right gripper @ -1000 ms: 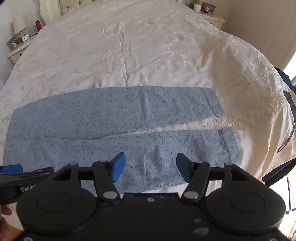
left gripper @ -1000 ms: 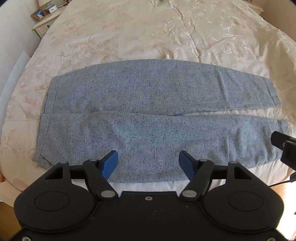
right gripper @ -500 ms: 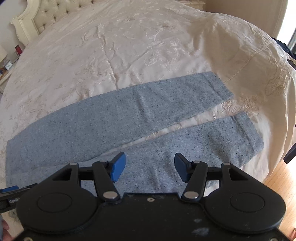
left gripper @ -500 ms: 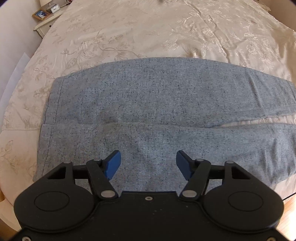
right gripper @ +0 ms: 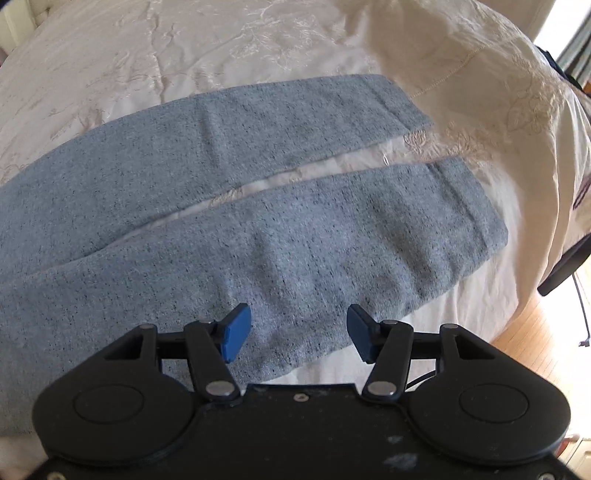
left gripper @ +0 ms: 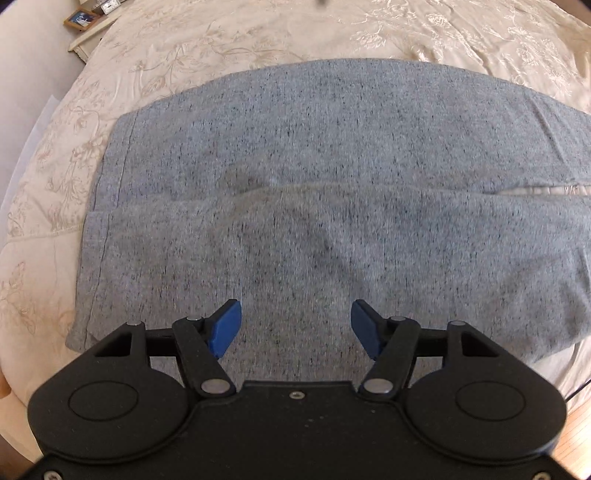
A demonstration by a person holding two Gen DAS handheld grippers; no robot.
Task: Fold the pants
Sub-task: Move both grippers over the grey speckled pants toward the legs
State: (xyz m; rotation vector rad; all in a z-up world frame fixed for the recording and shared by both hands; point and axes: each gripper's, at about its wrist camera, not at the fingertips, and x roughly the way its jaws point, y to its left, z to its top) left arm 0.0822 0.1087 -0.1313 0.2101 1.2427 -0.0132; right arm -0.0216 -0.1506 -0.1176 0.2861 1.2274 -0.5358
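Grey speckled pants (left gripper: 332, 177) lie flat across the bed (left gripper: 258, 33), on its cream embroidered cover. Waistband end at 9 o'clock in the left wrist view; legs run off toward 3 o'clock.

Right wrist view: the two legs (right gripper: 258, 206) lie side by side, a narrow strip of cover showing between them, cuffs toward 2 o'clock near the bed's edge.

Left hand-held gripper (left gripper: 295, 326): jaws spread wide, nothing between the blue pads, poised over the near leg close to the waist.

Right hand-held gripper (right gripper: 299, 332): jaws likewise wide apart, holding nothing, over the near leg's lower edge.

Wooden floor (right gripper: 543, 332) at 4 o'clock.
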